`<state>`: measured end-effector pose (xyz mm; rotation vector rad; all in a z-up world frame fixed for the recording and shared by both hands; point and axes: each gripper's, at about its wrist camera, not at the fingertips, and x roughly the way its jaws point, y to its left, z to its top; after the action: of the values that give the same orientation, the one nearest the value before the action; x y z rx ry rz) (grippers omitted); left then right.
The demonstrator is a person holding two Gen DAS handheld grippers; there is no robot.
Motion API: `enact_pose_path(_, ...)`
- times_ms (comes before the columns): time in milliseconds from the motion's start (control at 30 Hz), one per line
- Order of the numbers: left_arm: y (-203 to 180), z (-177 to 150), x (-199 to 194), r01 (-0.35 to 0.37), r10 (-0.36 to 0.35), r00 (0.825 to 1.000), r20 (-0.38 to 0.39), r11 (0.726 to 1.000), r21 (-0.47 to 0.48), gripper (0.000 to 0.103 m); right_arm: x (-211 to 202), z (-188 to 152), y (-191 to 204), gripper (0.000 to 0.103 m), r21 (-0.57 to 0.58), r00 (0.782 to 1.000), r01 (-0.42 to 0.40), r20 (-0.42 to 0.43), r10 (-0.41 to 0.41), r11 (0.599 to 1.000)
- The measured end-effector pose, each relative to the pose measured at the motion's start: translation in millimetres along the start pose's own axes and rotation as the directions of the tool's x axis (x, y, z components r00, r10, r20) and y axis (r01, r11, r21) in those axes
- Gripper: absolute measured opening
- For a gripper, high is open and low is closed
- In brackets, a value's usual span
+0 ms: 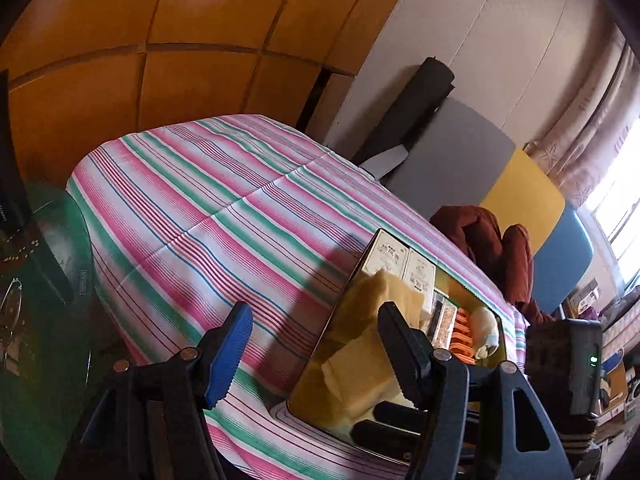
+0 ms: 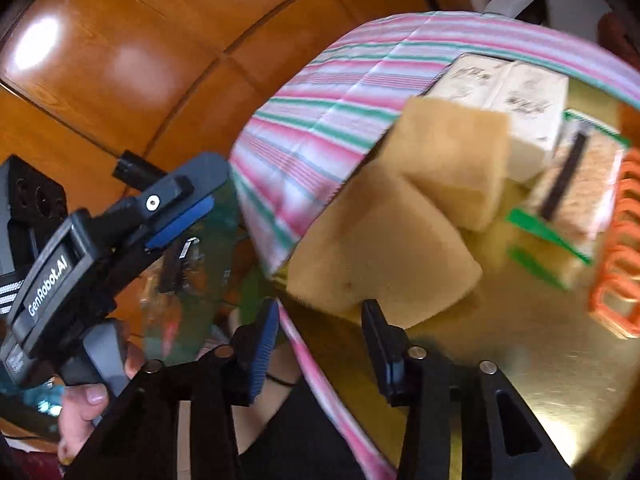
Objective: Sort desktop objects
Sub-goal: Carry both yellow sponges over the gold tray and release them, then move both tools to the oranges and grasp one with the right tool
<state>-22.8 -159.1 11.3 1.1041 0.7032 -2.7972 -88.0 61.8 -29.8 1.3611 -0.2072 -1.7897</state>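
While both grippers point downward over the table with the striped cloth (image 1: 208, 200), neither one has hold of anything. The left gripper (image 1: 316, 344) stands wide open, tilted, and its blue-padded finger (image 1: 228, 356) hangs over the bare cloth while the other finger is in front of the near left edge of the golden tray (image 1: 308, 392). In the right wrist view the same tool shows at the left edge, gripped by a hand (image 2: 84, 404) from below, its body slanted up to the right.

The right gripper (image 2: 318, 348) is only partly open, with nothing between its jaws. It hangs above the near left corner of the tray (image 2: 520, 344), just before a sponge (image 2: 384, 248).

The tray lies on the right part of the table. A second sponge (image 2: 452, 156) leans on the first one. Two white boxes (image 2: 516, 96) stand at the far edge. Beside them, toward the right edge, are a pack with green edges (image 2: 568, 196) and orange clips (image 2: 620, 248); this view is blurred, so I am not sure what the pack contains. A white roll (image 1: 486, 332) lies at the right edge.
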Motion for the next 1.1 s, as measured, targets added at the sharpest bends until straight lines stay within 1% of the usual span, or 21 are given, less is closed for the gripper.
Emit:
enact_pose_path(100,1,-1,-4,0.0,0.0,1.0,0.007,1.0,0.002,0.066,-22,-7,6,0.047,-0.009,0.998,-0.01,0.065,0.011,1.0)
enact_pose_path(133,1,-2,-4,0.003,-0.003,1.0,0.009,1.0,-0.003,0.066,-32,-9,4,0.047,0.006,0.996,0.014,0.09,-0.015,1.0)
enact_pose_path(200,2,-4,-3,0.013,-0.013,1.0,0.002,1.0,-0.016,0.066,-41,-11,-4,0.047,0.047,0.99,0.078,0.113,-0.082,0.996)
enact_pose_path(233,1,-4,-2,0.019,-0.019,1.0,-0.005,1.0,-0.019,0.066,-44,-12,-11,0.047,0.079,0.988,0.111,0.103,-0.119,0.991)
enact_pose_path(333,-4,-9,-3,0.021,-0.021,1.0,-0.013,1.0,-0.006,0.066,-30,-9,-23,0.047,0.133,0.987,0.145,0.048,-0.153,0.98)
enact_pose_path(400,-6,-11,-2,0.021,-0.021,1.0,-0.018,1.0,0.004,0.066,-20,-7,-28,0.047,0.154,0.991,0.124,0.026,-0.129,0.98)
enact_pose_path(433,-7,-12,-2,0.023,-0.023,0.999,-0.023,1.0,0.004,0.066,-13,-5,-28,0.047,0.153,0.995,0.099,0.019,-0.103,0.983)
enact_pose_path(500,-8,-13,-3,0.024,-0.024,0.999,-0.022,1.0,-0.001,0.066,0,1,-22,0.047,0.122,0.997,0.071,0.011,-0.073,0.99)
enact_pose_path(567,-9,-12,-3,0.023,-0.023,0.999,-0.027,1.0,0.002,0.066,14,4,-19,0.047,0.088,0.999,0.034,-0.028,-0.032,0.996)
enact_pose_path(600,-10,-12,-3,0.023,-0.022,0.999,-0.027,1.0,0.004,0.066,15,3,-16,0.047,0.083,0.999,0.025,-0.04,-0.021,0.996)
enact_pose_path(633,-11,-12,-4,0.022,-0.022,0.999,-0.027,1.0,0.007,0.066,14,3,-14,0.047,0.082,0.999,0.022,-0.034,-0.019,0.996)
enact_pose_path(733,-17,-14,-1,0.028,-0.028,0.999,-0.043,1.0,0.008,0.067,-13,-4,-16,0.05,0.082,0.999,0.029,0.028,-0.031,0.996)
enact_pose_path(800,-24,-18,1,0.043,-0.043,0.998,-0.056,0.999,0.012,0.067,-41,-11,-20,0.06,0.081,0.995,0.057,0.079,-0.063,0.995)
enact_pose_path(867,-35,-23,3,0.053,-0.051,0.996,-0.066,0.998,0.033,0.067,-68,-19,-24,0.066,0.08,0.988,0.08,0.123,-0.09,0.994)
enact_pose_path(1000,-65,-35,5,0.093,-0.086,0.993,-0.086,0.992,0.081,0.067,-121,-46,-34,0.07,0.093,0.967,0.155,0.191,-0.17,0.984)
enact_pose_path(1100,-96,-48,8,0.134,-0.117,0.986,-0.12,0.981,0.14,0.067,-157,-69,-49,0.072,0.128,0.939,0.237,0.224,-0.261,0.963)
